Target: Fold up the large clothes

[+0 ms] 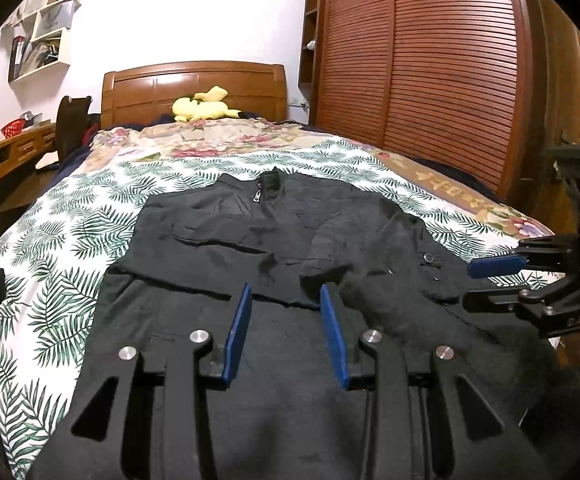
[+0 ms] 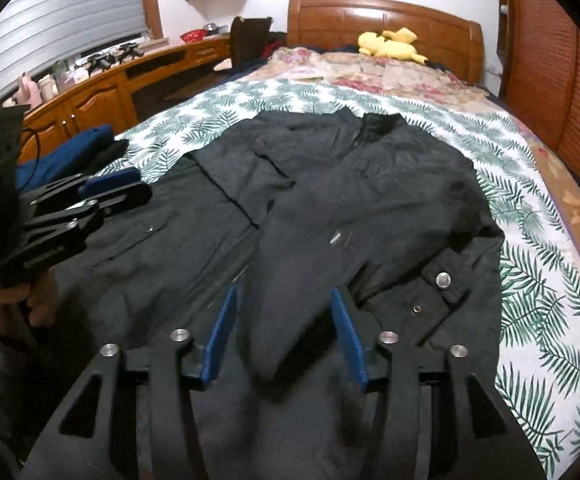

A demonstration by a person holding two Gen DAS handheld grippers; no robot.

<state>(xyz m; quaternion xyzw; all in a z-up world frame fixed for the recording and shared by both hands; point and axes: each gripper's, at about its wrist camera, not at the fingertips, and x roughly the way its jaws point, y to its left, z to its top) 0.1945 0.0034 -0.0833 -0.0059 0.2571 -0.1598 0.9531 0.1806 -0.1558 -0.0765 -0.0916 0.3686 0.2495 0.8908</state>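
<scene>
A large black jacket (image 1: 217,240) lies spread face-up on the leaf-print bed sheet (image 1: 61,264), its zipped collar (image 1: 267,184) pointing at the headboard. One sleeve (image 2: 302,264) is folded in across the chest. My left gripper (image 1: 285,288) hovers over the jacket's lower front, open, with nothing between its blue pads. My right gripper (image 2: 283,290) is open too, and the folded sleeve's end lies between its fingers without being pinched. Each gripper shows in the other's view: the right gripper (image 1: 468,286) at the jacket's right edge, the left gripper (image 2: 141,183) at its left edge.
A yellow plush toy (image 1: 203,106) rests by the wooden headboard (image 1: 193,84). A slatted wardrobe (image 1: 430,72) runs along the bed's right side and a wooden desk (image 2: 101,92) along its left. Folded blue and dark clothes (image 2: 69,152) sit at the bed's left edge.
</scene>
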